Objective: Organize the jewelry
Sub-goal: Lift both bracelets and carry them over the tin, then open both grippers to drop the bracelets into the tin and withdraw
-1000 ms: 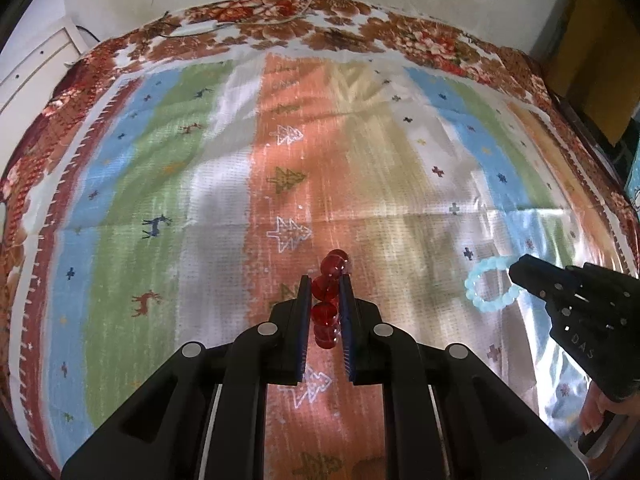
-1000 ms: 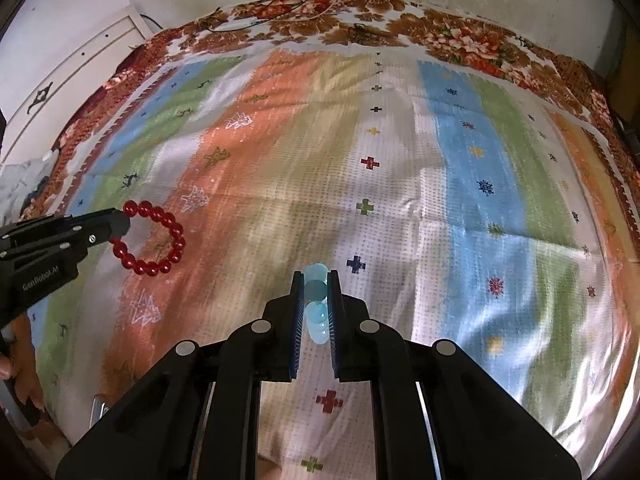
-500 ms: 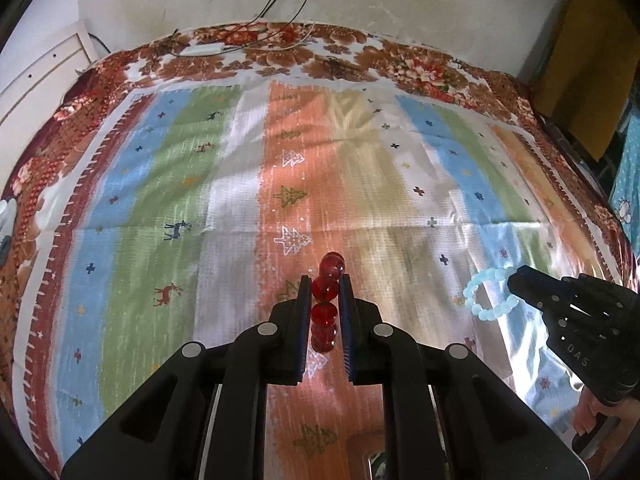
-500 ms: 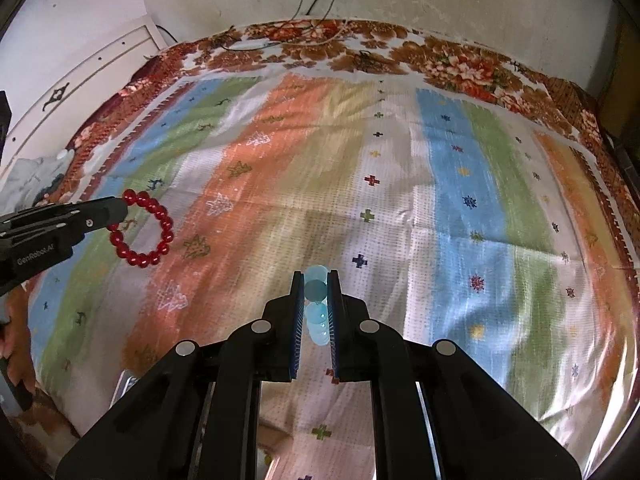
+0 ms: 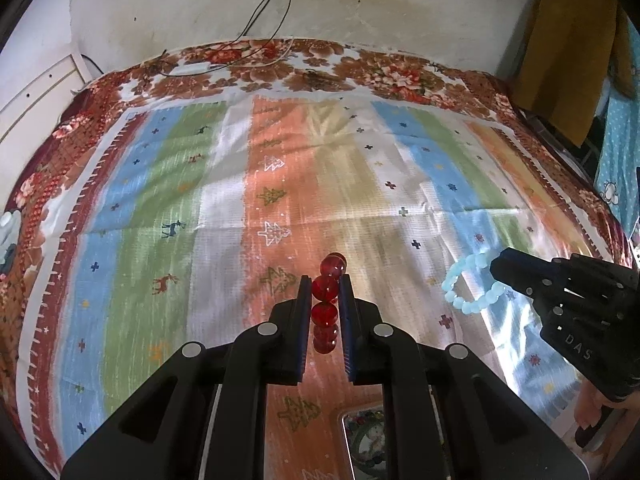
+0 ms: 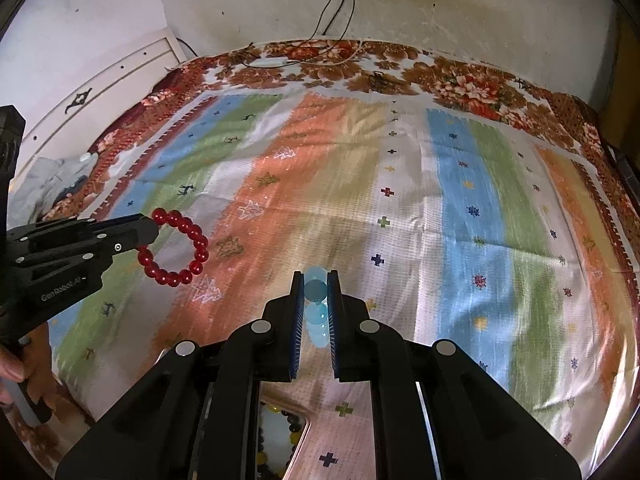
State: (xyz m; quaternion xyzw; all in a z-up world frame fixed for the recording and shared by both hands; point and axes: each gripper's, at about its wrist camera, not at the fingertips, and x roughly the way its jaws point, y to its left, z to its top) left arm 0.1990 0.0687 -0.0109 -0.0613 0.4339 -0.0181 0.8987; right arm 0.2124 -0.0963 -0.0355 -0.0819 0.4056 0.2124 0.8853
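Note:
My left gripper is shut on a red bead bracelet and holds it above the striped cloth. The same bracelet hangs as a ring from the left gripper's tip in the right wrist view. My right gripper is shut on a pale blue bead bracelet, also lifted; it shows as a ring in the left wrist view. A metal-rimmed tray holding more bead jewelry lies under the grippers at the near edge, and it shows in the right wrist view.
A striped cloth with tree and deer motifs covers the bed. Cables and a white adapter lie at the far edge by the wall. A white headboard stands on the left. Dark yellow fabric hangs at right.
Both grippers have risen and pulled back with their bracelets; the cloth looks farther away, more wall shows, and the tray has come into view at the bottom.

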